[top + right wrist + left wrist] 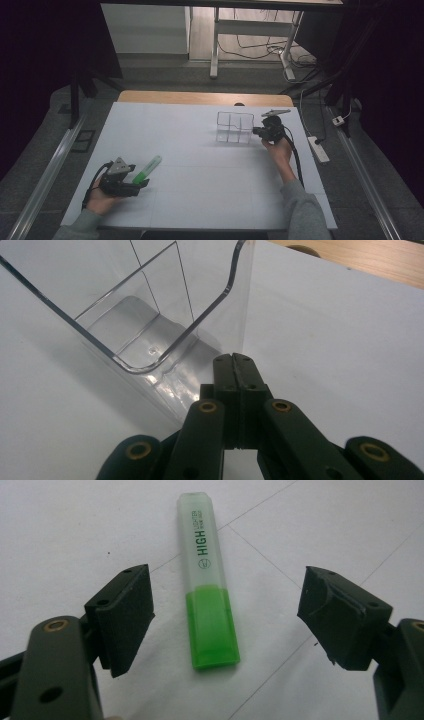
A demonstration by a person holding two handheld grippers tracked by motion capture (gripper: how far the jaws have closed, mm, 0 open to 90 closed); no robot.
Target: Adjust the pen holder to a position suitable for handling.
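highlighter point(209, 587) lies between the wide-apart left gripper point(225, 617) jaws, untouched.

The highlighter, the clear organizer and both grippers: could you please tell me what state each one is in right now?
Highlighter: capped, lying flat on the white table, between the open jaws, untouched.
Clear organizer: upright, compartments empty.
Left gripper: open, straddling the highlighter.
Right gripper: shut, holding nothing, its tips at the organizer's corner; contact cannot be told.
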